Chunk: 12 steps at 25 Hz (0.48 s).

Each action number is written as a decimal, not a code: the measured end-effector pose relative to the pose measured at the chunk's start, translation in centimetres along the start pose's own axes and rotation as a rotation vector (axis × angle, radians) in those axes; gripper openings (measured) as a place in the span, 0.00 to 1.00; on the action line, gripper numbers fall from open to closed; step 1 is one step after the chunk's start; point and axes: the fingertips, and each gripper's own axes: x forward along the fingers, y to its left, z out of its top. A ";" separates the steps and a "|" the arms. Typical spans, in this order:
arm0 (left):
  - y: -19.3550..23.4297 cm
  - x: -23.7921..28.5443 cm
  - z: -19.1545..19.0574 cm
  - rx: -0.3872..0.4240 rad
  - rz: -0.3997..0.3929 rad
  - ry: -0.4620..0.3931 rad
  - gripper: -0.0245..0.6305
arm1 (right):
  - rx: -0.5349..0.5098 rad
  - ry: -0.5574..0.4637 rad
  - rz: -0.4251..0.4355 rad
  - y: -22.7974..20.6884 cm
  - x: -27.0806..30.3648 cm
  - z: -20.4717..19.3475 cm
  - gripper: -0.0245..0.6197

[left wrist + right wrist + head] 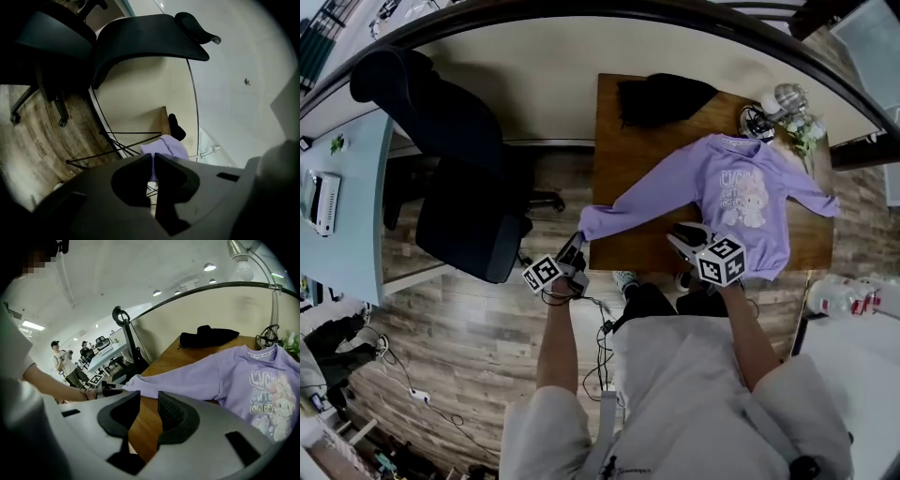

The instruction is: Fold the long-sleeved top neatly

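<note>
A lilac long-sleeved top (pixel 741 192) with a cartoon print lies front-up on the wooden table (pixel 623 150). One sleeve stretches to the table's left edge and its cuff (pixel 592 221) hangs over the corner. My left gripper (pixel 574 255) is off that corner with its jaws almost together on the cuff (pixel 166 146); a strip of lilac cloth runs down between its tips (pixel 153 157). My right gripper (pixel 686 237) hovers at the front edge beside the hem. It is open (pixel 149 401), with only bare wood between its jaws and the sleeve (pixel 187 378) just beyond them.
A black cloth (pixel 661 97) lies at the back of the table, with a lamp base and cables (pixel 759 117) and flowers (pixel 802 131) at the back right. A black office chair (pixel 459 169) stands left of the table. People (pixel 65 364) stand far off.
</note>
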 end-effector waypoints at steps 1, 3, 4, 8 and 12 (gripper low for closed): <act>-0.2 -0.1 0.4 0.017 0.005 -0.009 0.09 | 0.001 -0.001 -0.009 -0.2 -0.2 -0.1 0.23; -0.8 -0.9 1.6 0.070 0.033 -0.049 0.08 | -0.010 0.004 -0.030 -0.9 -0.7 -0.5 0.23; -1.1 -1.5 2.4 0.100 0.053 -0.078 0.08 | -0.017 0.007 -0.041 -1.3 -1.0 -0.7 0.23; -3.7 -2.9 4.7 0.163 0.049 -0.169 0.08 | -0.015 -0.006 -0.069 -3.0 -2.3 -1.1 0.23; -7.6 -4.0 5.4 0.302 0.086 -0.180 0.08 | -0.053 -0.020 -0.110 -4.9 -3.3 -1.3 0.22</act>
